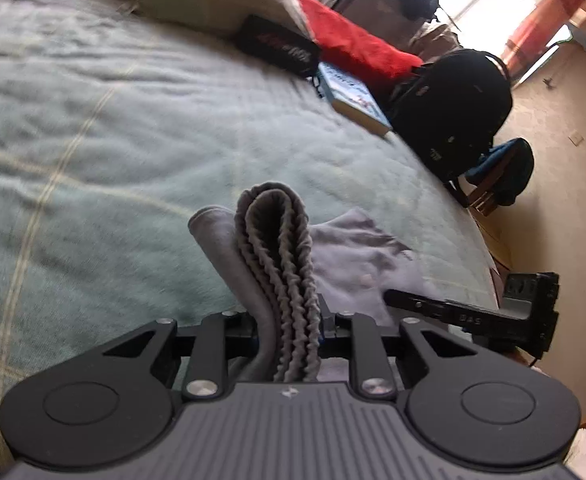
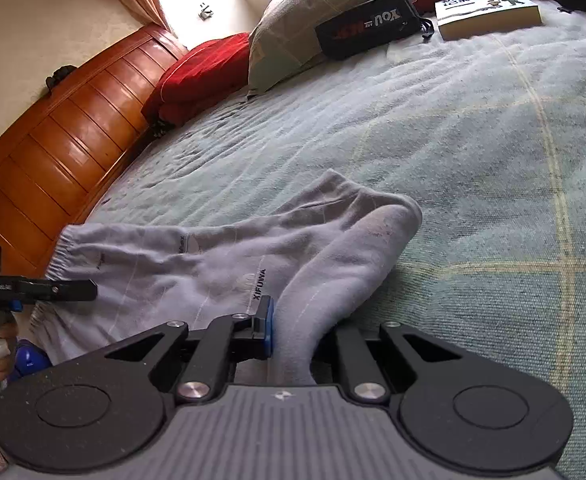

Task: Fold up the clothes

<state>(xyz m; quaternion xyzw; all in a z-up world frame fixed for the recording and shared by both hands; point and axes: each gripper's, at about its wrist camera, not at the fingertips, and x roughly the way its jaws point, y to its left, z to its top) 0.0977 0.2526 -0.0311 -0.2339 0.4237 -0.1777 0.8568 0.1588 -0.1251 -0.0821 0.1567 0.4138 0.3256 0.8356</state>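
both grippers are clamped on the same grey shorts [image 2: 165, 264], which lie on the bed [image 2: 473, 160] near its near edge. left gripper [image 1: 289, 332] is closed on the bunched elastic waistband [image 1: 277, 248], several layers pinched and standing up between the fingers. right gripper [image 2: 293, 344] is closed on a leg end, that leg curling up from the blanket into the jaws; the other leg lies flat toward the headboard [image 2: 53, 140]. my read: mid-fold, cloth held at two ends. whether it is being spread flat or brought over for a fold, these frames don't settle. either way the next move needs both grips kept while the cloth is carried, tension even so the waistband bunch doesn't slip out, and the free leg [image 2: 353, 200] watched so it doesn't drag into a crease. surroundings: a book [image 2: 489, 12] and a black pouch [image 2: 369, 28] sit far up the bed by the beige pillow [image 2: 305, 20] and red pillow [image 2: 201, 76], well apart from the shorts. black backpack [image 1: 449, 104] is off the bed's far side. blanket around the shorts is free, so nothing blocks the working area; the main risk is the near bed edge, where cloth could slide off.
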